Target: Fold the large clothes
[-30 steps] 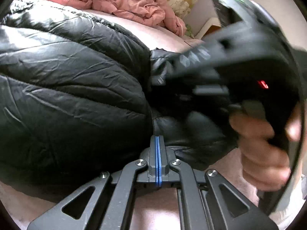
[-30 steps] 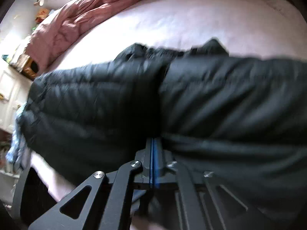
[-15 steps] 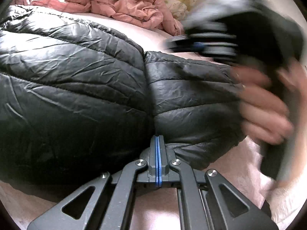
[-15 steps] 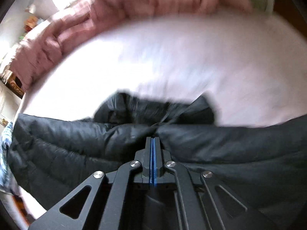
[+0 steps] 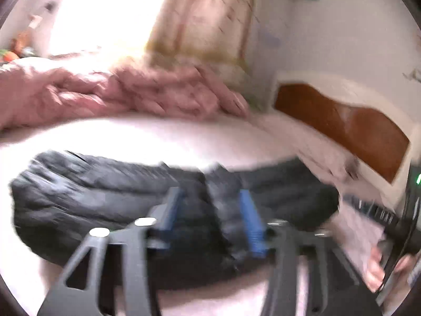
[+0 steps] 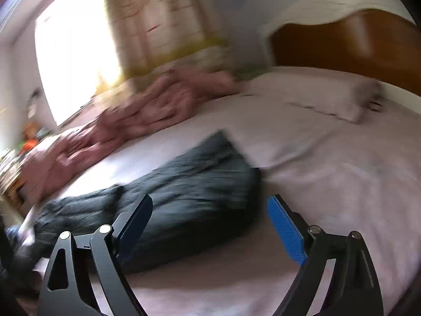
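I have the black puffer jacket point(image 5: 110, 197) lying folded on the pink bedsheet point(image 6: 329, 184), and I will place everything else against it. My left gripper point(image 5: 210, 218) sits above the jacket's near edge with its jaws parted; they have just been opening, and although the blue pads point(image 5: 250, 223) frame the dark fabric in this blurred view, they do not press on it, so nothing is held. My right gripper point(image 6: 210, 226) stands off the jacket's right end, its jaws spread wide after just opening too, with only a corner of the jacket and bare sheet showing in the gap and nothing gripped. From the right wrist camera the jacket runs as a long dark bundle from the lower left toward the middle of the bed, its right end blunt and rounded. Beyond the jacket, on its far side, a rumpled pink blanket point(image 6: 136, 115) is heaped along the edge of the mattress. Farther behind that hangs a pale patterned curtain point(image 6: 158, 21) beside a bright window point(image 6: 71, 52). To the jacket's right and beyond it rises a brown headboard point(image 5: 342, 126) with a pale frame. In the left wrist view, a hand point(image 5: 379, 266) holding the other dark gripper body appears well to the right of the jacket, at the picture's edge.
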Demonstrator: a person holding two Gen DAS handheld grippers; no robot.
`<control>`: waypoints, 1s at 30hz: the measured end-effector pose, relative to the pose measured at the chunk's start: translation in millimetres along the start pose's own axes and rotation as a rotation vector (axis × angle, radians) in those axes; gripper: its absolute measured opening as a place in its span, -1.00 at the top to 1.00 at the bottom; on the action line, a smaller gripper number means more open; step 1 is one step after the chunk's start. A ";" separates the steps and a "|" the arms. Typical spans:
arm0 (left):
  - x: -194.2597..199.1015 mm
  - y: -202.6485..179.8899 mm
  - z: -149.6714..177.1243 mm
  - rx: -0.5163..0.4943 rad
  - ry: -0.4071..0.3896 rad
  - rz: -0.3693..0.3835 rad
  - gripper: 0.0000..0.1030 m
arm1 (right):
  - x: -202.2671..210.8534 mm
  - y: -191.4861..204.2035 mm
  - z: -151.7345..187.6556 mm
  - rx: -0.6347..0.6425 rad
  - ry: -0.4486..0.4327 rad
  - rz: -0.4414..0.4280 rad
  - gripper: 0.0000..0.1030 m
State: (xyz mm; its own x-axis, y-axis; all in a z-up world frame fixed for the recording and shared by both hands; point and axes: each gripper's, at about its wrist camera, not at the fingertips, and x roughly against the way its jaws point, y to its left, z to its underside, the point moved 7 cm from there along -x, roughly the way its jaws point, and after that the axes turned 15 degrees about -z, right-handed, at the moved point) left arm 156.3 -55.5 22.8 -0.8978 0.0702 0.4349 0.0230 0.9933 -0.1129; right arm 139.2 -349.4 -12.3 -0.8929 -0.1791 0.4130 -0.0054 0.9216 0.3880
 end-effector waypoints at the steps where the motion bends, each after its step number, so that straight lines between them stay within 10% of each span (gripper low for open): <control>1: 4.7 5.4 -7.5 -0.004 -0.029 -0.028 -0.38 | -2.4 -7.4 2.1 -0.027 0.017 -0.008 -0.76; 5: 26.1 37.1 -16.8 -0.020 -0.112 -0.100 -1.00 | -28.8 -31.7 13.5 -0.256 0.084 -0.144 -0.76; 11: 4.8 63.5 -3.6 0.076 -0.036 -0.084 -1.00 | -97.2 -49.4 47.3 -0.570 0.199 -0.297 -0.76; 16: 0.4 65.7 6.1 0.055 -0.026 -0.102 -1.00 | -112.1 -46.8 36.0 -0.530 0.116 -0.279 -0.65; 18: -2.0 66.8 8.7 0.035 -0.011 -0.133 -1.00 | -115.5 -51.2 32.3 -0.522 0.123 -0.257 0.16; 21: -1.8 71.6 9.9 0.086 0.041 -0.107 -1.00 | -98.7 -51.8 20.1 -0.449 0.109 -0.217 0.54; 30: 1.3 72.5 7.1 0.067 0.045 -0.141 -1.00 | -19.6 -85.8 -70.3 -0.131 0.037 0.036 0.56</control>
State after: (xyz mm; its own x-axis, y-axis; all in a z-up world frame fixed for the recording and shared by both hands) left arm 153.6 16.0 8.9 -0.8691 -0.0640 0.4904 -0.1326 0.9854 -0.1063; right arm 188.7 -449.1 4.2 -0.8744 -0.1612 0.4577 0.0873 0.8755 0.4752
